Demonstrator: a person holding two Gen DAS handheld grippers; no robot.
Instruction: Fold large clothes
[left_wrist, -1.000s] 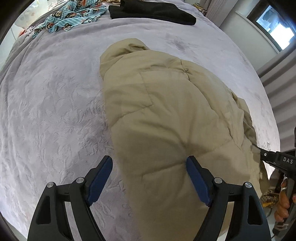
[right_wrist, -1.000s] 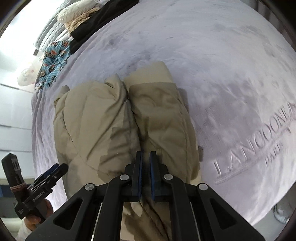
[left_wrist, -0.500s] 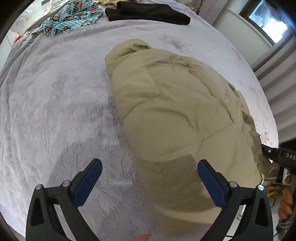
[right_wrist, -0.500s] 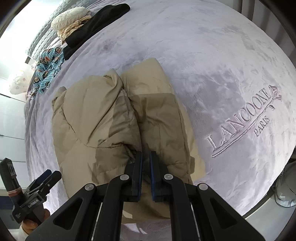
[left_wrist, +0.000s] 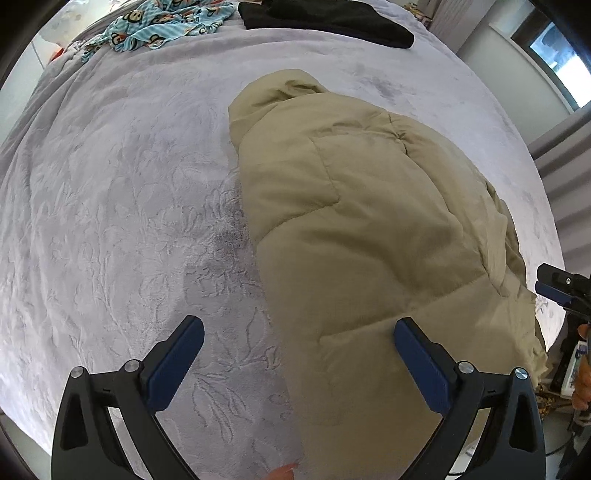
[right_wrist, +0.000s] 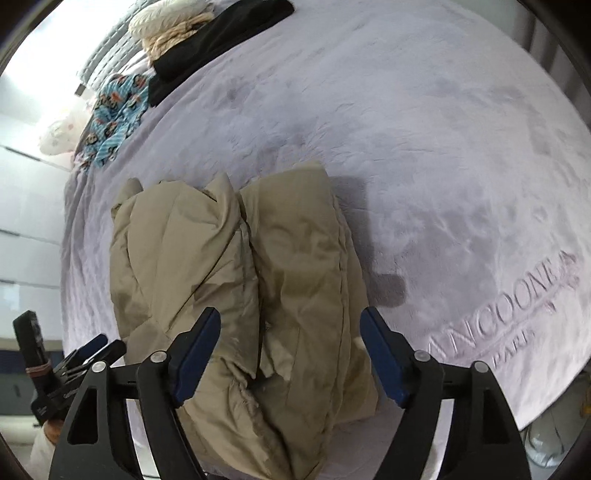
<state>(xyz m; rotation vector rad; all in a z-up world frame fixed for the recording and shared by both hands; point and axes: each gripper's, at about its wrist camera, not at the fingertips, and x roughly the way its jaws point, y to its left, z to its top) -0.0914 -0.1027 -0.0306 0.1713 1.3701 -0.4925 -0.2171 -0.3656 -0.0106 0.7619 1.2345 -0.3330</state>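
**Both sides laid in, both grips off**

Directly beneath the right gripper (right_wrist: 290, 354), whose jaws are opening with nothing pinched, lies the padded khaki jacket (right_wrist: 258, 280) on the grey blanket (left_wrist: 110, 221). The left gripper (left_wrist: 295, 360) hangs wide over its near edge. Further ahead sits the hood. The next move, probably, calls for gripping one end and folding it across.
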